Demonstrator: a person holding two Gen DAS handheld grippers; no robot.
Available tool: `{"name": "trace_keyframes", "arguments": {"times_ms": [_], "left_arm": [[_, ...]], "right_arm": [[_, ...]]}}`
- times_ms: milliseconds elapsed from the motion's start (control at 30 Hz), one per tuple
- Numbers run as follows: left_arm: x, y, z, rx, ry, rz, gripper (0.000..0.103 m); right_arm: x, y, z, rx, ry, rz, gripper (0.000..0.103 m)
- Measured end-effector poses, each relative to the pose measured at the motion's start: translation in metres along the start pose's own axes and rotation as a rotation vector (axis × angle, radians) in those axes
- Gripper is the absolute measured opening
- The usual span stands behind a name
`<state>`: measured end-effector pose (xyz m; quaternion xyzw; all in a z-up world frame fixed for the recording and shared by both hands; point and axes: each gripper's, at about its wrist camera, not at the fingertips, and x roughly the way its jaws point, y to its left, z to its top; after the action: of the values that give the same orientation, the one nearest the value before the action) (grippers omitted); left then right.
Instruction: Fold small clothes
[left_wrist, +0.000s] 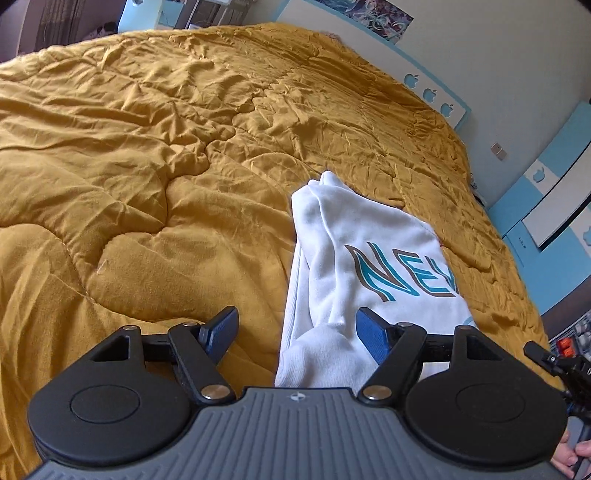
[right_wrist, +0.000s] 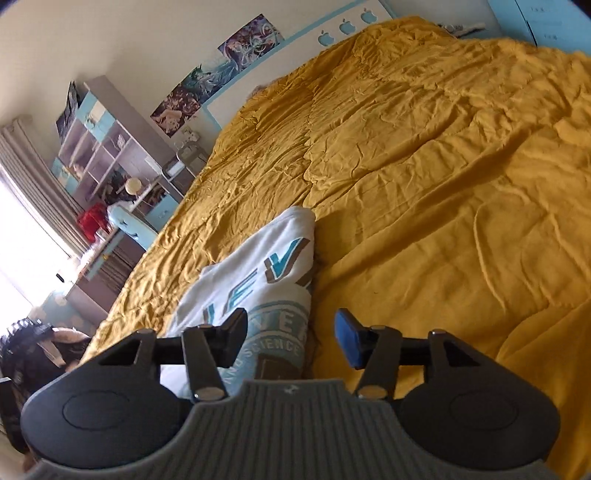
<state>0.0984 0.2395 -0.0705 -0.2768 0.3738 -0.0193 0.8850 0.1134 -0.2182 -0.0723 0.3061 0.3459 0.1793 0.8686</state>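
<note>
Bed (left_wrist: 147, 147): sweatshirt (left_wrist: 351, 251) (white) ahead.

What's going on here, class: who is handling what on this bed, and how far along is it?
A person holds a two-finger gripper in each hand over a white printed garment lying partly folded on a mustard quilt. The left gripper is open, its fingers either side of the garment's near end. The right gripper is open too, above the garment's printed edge. Neither grips the cloth.

Each black claw (left_wrist: 295, 328) (right_wrist: 291, 332) has blue pads, silver screws, grey ribbed body
</note>
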Motion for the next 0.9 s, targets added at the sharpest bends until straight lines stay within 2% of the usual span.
{"name": "trace_keyframes", "arguments": {"times_ms": [100,200,300,367,500,667,833,900], "left_arm": [[0.014,0.02,0.013,-0.134,0.074,-0.12,0.085],[0.031,0.031,0.025,-0.231,0.16,-0.142,0.084],[0.048,0.028,0.035,-0.208,0.225,-0.17,0.084],[0.06,0.025,0.039,-0.202,0.266,-0.155,0.082],[0.076,0.016,0.042,-0.175,0.296,-0.12,0.079],[0.096,0.013,0.047,-0.186,0.345,-0.142,0.079],[0.114,0.018,0.055,-0.232,0.395,-0.174,0.078],[0.119,0.018,0.057,-0.238,0.395,-0.18,0.076]], "right_arm": [[0.013,-0.013,0.002,0.145,0.054,0.079,0.055],[0.032,-0.023,0.006,0.21,0.105,0.114,0.058],[0.057,-0.038,0.009,0.307,0.171,0.106,0.058],[0.067,-0.046,0.012,0.368,0.168,0.122,0.058],[0.085,-0.042,0.019,0.359,0.17,0.111,0.057],[0.115,-0.04,0.024,0.37,0.235,0.129,0.057],[0.141,-0.042,0.028,0.426,0.308,0.194,0.056],[0.151,-0.038,0.029,0.426,0.332,0.187,0.051]]}}
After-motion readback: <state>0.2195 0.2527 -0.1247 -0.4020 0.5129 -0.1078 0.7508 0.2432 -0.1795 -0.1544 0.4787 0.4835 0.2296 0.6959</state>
